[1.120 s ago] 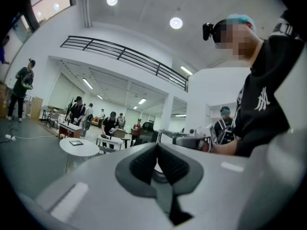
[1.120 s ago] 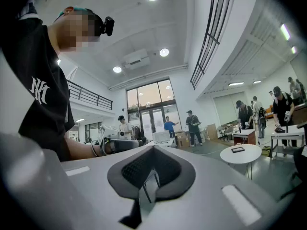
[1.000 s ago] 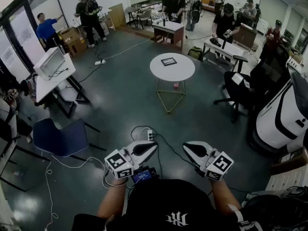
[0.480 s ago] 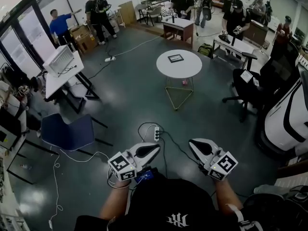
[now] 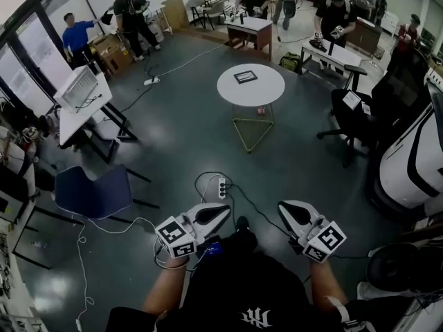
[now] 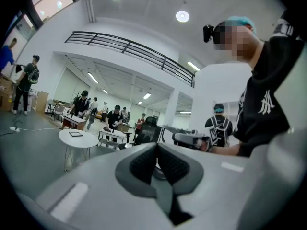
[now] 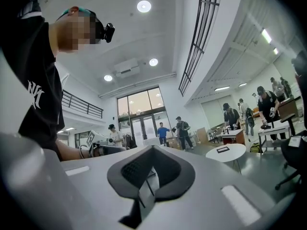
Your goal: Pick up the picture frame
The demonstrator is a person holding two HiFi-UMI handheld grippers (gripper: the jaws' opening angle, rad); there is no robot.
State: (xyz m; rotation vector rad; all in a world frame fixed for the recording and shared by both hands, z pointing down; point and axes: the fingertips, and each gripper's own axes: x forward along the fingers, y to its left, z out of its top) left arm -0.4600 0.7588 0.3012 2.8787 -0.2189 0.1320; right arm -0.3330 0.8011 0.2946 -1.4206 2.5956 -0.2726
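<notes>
Progress status: approach phase, no contact made. Picture frame (image 5: 245, 77) lies flat on the round white surface (image 5: 266, 94), slightly off centre. It is well apart from both grippers, across a stretch of open floor (image 5: 180, 137). In the left gripper view and the right gripper view the same frame appears as a small dark rectangle on that surface, far ahead of the jaws.

Left gripper (image 5: 221, 211): jaws pressed together, nothing between them. Right gripper (image 5: 284, 207): jaws likewise closed on nothing. Both are carried low in front of the person's body and point roughly toward the surface. A power strip (image 5: 221, 185) and its cable lie on the floor just ahead of them.

Completed: nothing of the pick itself. Remaining, by judgement:
- Close the distance to the surface.
- Spread the jaws of one gripper.
- Bring that gripper to an edge of the frame.
- Pinch and lift.

Because the frame lies flat, an edge grip will probably need a low, shallow entry. The second gripper may serve to steady the frame.

Changes against the earlier head views:
- The surface and frame sit a little higher in the picture.
- The power strip has shifted slightly.
- A dark shoe (image 5: 242, 223) now shows between the two grippers, consistent with a step forward.
- Both grippers keep the same side-by-side arrangement, and their jaws remain closed.
</notes>
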